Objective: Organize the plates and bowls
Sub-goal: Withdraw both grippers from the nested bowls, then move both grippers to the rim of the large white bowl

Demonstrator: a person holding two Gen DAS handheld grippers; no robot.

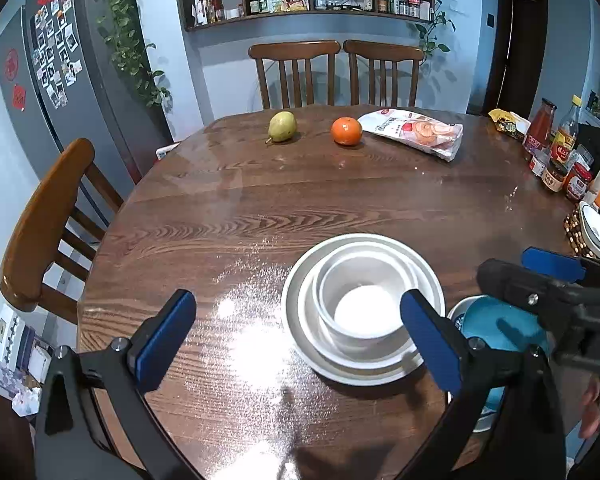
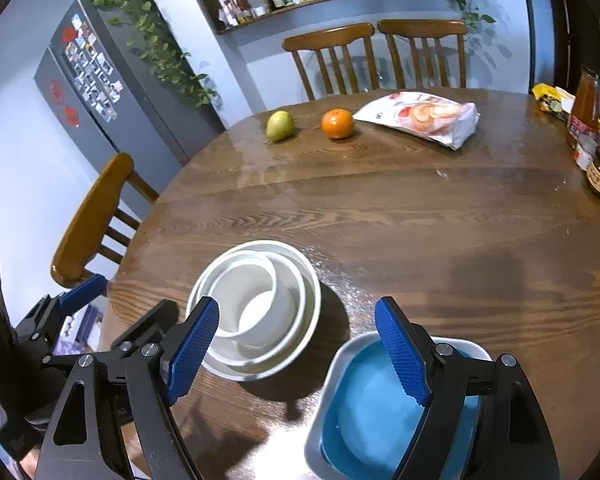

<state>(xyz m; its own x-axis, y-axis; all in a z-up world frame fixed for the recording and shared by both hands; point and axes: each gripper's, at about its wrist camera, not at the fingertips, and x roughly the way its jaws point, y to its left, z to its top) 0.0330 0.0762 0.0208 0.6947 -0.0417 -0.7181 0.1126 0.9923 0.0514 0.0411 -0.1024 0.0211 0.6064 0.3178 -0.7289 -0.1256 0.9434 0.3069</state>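
Wood table [image 1: 260,200] mostly bare; both grippers' fingers [image 2: 400,356] wide apart, holding nothing

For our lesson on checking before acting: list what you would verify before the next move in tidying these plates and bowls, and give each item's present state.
1. Left gripper free: ok, jaws wide apart, nothing pressed between the pads.
2. Right gripper free: ok, jaws apart, holding nothing.
3. White stack nested: ok, small bowl in larger bowl on a plate, though off centre.
4. Blue dish apart from the white stack: ok, bare table shows between them.
5. Pear and orange out of the way: ok, at the far side.
6. Blue dish sits flat: cannot tell, the right gripper hides part of it.
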